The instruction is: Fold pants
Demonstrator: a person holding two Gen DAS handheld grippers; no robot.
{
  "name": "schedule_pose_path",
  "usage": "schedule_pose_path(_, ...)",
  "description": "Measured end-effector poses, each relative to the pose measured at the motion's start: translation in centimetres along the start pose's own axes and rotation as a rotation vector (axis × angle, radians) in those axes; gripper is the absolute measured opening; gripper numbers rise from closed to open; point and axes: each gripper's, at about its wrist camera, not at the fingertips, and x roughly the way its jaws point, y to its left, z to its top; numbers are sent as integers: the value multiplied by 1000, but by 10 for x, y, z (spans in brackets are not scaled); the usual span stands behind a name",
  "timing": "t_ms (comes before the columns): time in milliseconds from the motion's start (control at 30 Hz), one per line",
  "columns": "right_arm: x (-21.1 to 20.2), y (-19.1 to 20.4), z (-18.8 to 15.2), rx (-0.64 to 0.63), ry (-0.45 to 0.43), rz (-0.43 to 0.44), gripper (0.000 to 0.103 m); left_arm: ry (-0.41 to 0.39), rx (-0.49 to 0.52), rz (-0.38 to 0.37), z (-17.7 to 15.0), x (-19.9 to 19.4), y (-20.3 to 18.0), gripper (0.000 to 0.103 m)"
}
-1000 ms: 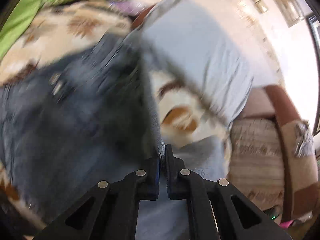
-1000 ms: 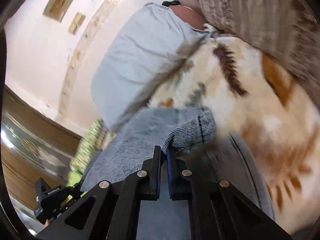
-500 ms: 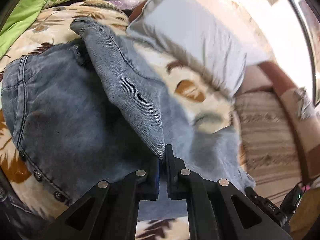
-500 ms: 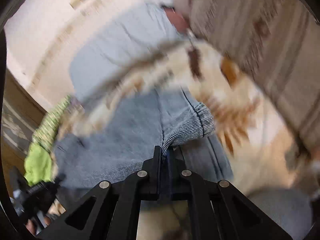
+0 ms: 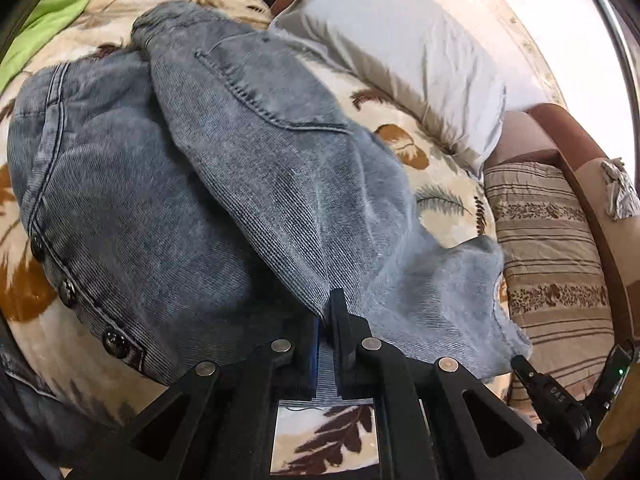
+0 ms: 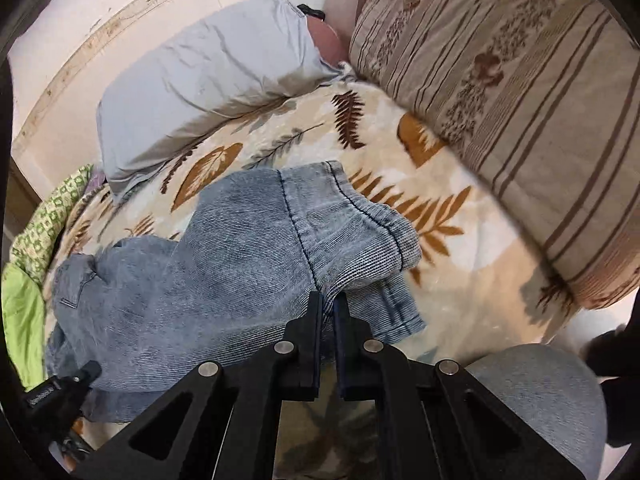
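A second ago both views were smeared with motion and the jeans (image 5: 248, 184) hung bunched up in front of the pillow; now the pictures are sharp and the cloth lies lower, spread over the blanket (image 6: 460, 264) on the bed. In the left view the raised fold of denim that stood steeply before has come down across the waist part, with a back pocket now facing up. In the right view the leg end (image 6: 360, 232) has swung from close under the pillow out onto the open blanket, nearer the striped cushion (image 6: 520, 92).

The left tongs (image 5: 327, 320) are together, clamped on an edge of the jeans. The right tongs (image 6: 328, 308) are likewise pinched on denim just below the hemmed cuff, with only a thin slit between the pads.

Counted: one pair of jeans, lying folded over itself on the leaf-patterned blanket; three dark metal buttons (image 5: 66, 292) show along its fly at the left of the left view. One grey-blue pillow (image 5: 408, 56) against the wall, one striped cushion, one green cloth (image 6: 24, 320) at the far side of the bed. Each view also catches the other black tool at its lower edge.
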Motion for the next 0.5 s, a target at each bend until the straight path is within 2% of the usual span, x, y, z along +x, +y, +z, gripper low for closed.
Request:
schedule_pose_path(133,32,-12,-7,17,130,-43,12,-20,25,8,-6,-6,-7,5)
schedule_pose_path(233,34,-21,-8,60,145,-24,25,-26,45,40,-17,-19,-3,5)
schedule_pose_path(267,27,-21,-7,70,123,-7,35,-14,30,49,-17,-20,-1,9)
schedule_pose_path(300,14,-20,-6,69,64,-4,47,8,17,44,-18,-30,8,12)
schedule_pose_path(333,-1,-17,-5,59,-6,-2,53,32,4,40,-16,-32,9,14)
schedule_pose_path(367,-17,-11,-5,40,-75,15,66,48,-7,30,-13,-38,11,16)
schedule_pose_path(400,-29,-7,-4,20,-120,36,70,45,-12,10,-10,-47,11,20)
schedule_pose_path(433,-41,1,-5,-9,-164,73,70,32,-13,-7,-5,-57,11,23)
schedule_pose_path(467,-49,10,-4,-43,-192,125,70,6,-9,-31,-3,-71,11,35)
schedule_pose_path(500,-54,23,-4,-90,-202,195,70,-19,-11,-54,1,-83,13,52)
